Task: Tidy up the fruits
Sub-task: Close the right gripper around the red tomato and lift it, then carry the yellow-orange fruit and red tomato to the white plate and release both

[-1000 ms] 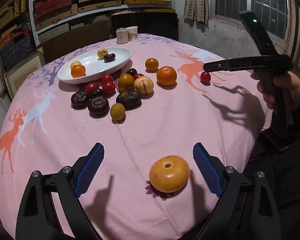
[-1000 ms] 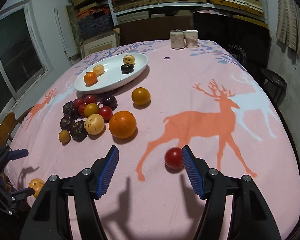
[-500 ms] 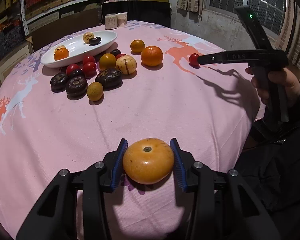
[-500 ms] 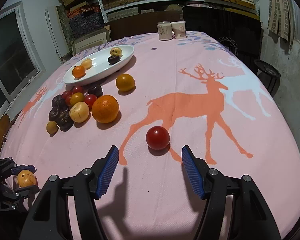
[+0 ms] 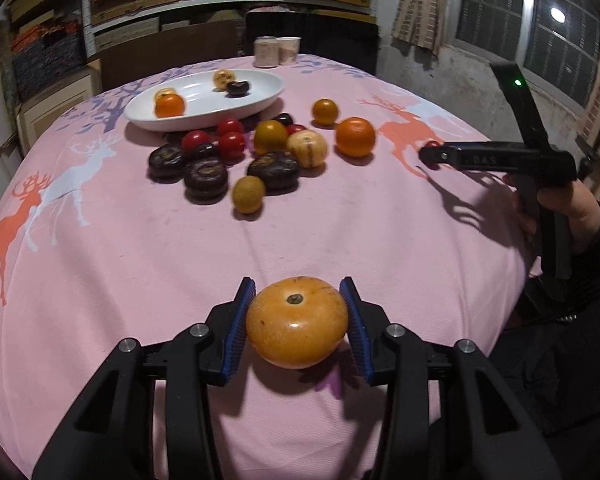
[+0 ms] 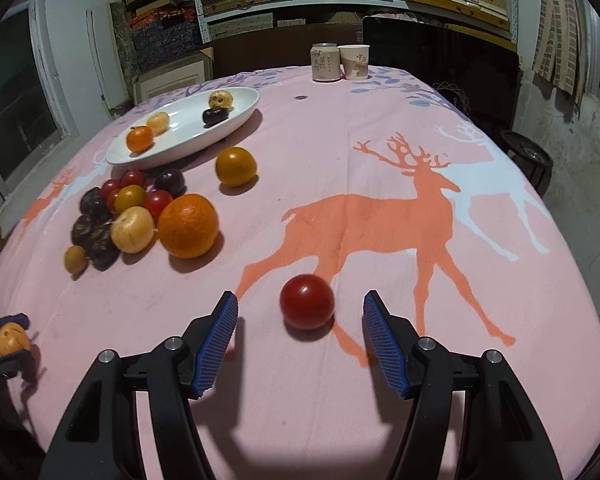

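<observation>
My left gripper point(image 5: 297, 322) is shut on an orange persimmon point(image 5: 297, 322), its blue pads pressing both sides, low over the pink tablecloth. In the right wrist view the same fruit point(image 6: 13, 338) shows at the far left edge. A small red tomato point(image 6: 307, 301) lies on the cloth between the pads of my right gripper point(image 6: 300, 338); its jaws are closing but gaps remain on both sides. A white oval plate point(image 6: 244, 114) at the back left holds several fruits. A pile of mixed fruit point(image 6: 140, 216) lies in front of it.
A can point(image 6: 325, 62) and a paper cup point(image 6: 354, 62) stand at the table's far edge. A lone orange fruit point(image 6: 236, 167) sits beside the plate. A person's hand point(image 5: 560, 204) holds the right gripper at the table's right side. Shelves fill the back wall.
My left gripper closed on the persimmon and lifted it slightly. My right gripper sank toward the red tomato, brought it between the pads, and its jaws narrowed.
</observation>
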Available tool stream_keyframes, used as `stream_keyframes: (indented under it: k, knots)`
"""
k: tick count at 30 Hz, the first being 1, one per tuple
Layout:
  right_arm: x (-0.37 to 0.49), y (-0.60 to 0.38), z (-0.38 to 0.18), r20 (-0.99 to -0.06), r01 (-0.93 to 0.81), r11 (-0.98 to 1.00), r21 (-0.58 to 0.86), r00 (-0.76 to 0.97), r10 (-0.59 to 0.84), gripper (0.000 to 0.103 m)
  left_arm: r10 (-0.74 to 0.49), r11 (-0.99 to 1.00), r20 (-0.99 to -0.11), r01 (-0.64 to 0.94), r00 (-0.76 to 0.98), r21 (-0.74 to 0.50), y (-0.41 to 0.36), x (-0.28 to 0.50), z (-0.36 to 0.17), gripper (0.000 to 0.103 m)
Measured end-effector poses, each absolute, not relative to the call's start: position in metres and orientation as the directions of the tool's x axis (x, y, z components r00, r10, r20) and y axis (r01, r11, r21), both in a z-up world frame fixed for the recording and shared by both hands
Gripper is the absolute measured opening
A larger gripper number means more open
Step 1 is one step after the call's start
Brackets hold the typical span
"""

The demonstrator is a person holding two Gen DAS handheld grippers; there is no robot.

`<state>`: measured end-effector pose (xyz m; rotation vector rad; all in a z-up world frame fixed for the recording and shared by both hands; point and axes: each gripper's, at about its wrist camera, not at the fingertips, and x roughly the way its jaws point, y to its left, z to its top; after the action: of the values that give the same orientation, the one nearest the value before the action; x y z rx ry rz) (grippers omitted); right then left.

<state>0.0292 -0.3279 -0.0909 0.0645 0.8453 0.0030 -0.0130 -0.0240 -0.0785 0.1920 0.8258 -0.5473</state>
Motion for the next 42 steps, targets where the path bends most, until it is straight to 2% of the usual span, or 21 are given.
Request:
stream_keyframes:
  k: [4,6,7,17,30,38,42]
  knots:
    - [0.035,-0.323,-0.097,-0.766,0.004,0.999,0.043,0.642,0.031,0.047,-0.374,0.858,-0.748,0.51,0.547,-0.057,-0.018,-0.008,-0.081,0.043]
    - [0.035,-0.323,-0.095,-0.76,0.009,0.999,0.04,0.649,0.025,0.032,-0.375,0.857,-0.75,0.512,0.545,-0.058,-0.019,-0.008,-0.081,0.043]
    - [0.035,-0.325,-0.094,-0.755,0.013,0.999,0.047,0.655,0.027,0.029,-0.375,0.857,-0.75,0.512,0.545,-0.056,-0.019,-0.008,-0.081,0.043]
    - [0.034,-0.329,-0.094,-0.751,0.017,0.998,0.062,0.66,0.035,0.028,-0.37,0.868,-0.75,0.493,0.548,-0.068,-0.016,-0.005,-0.083,0.043]
    - [0.039,-0.299,-0.062,-0.715,-0.098,0.985,0.142,0.678,0.17,0.028,-0.376,0.878,-0.716,0.472,0.588,-0.074,-0.01,0.024,-0.057,0.043]
    - [0.089,-0.283,-0.013,-0.669,-0.161,0.974,0.157,0.709,0.224,0.028,-0.364,0.883,-0.657,0.469,0.66,-0.018,-0.029,0.104,-0.003,0.043]
    - [0.142,-0.271,0.014,-0.656,-0.189,0.969,0.162,0.712,0.249,0.028,-0.369,0.884,-0.668,0.466,0.647,-0.037,-0.05,0.165,0.008,0.043]
